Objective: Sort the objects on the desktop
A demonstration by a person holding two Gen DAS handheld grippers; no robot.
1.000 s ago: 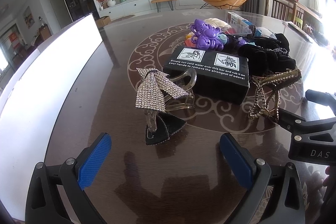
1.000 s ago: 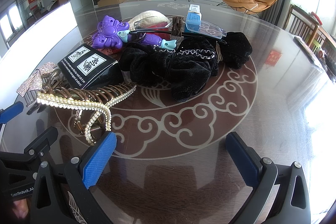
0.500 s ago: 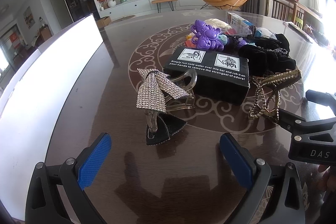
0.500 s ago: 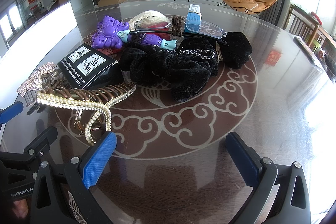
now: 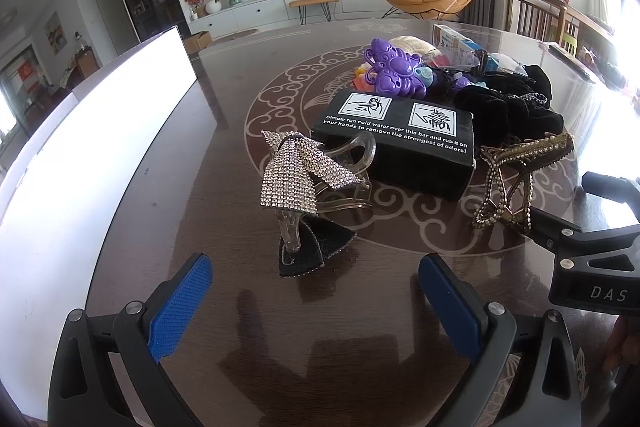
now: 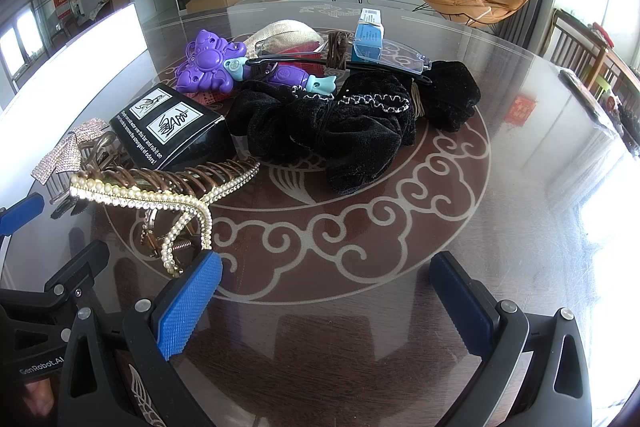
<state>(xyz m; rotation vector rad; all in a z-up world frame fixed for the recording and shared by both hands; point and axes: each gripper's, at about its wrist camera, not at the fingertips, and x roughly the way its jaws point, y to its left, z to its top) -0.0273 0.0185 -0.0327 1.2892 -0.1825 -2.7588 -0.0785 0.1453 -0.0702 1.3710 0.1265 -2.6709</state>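
Both grippers hang low over the dark surface [image 6: 520,163], fingers apart and holding nothing: the left gripper [image 5: 316,303] and the right gripper [image 6: 324,297]. The black box [image 5: 400,143] is the landmark. Touching its near-left side lies the rhinestone bow clip [image 5: 296,175]; just right of it the pearl clip [image 5: 516,179]; behind it the purple toy [image 5: 394,73] and black velvet cloth [image 6: 344,131].

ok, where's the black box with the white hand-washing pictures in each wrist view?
Left wrist: black box sits centre-right, printed top facing the camera, just behind the rhinestone bow hair clip.
Right wrist: black box sits left of centre, seen corner-on, behind the pearl-edged hair claw.
Shared landmark: the purple butterfly toy, beyond the box in both views.
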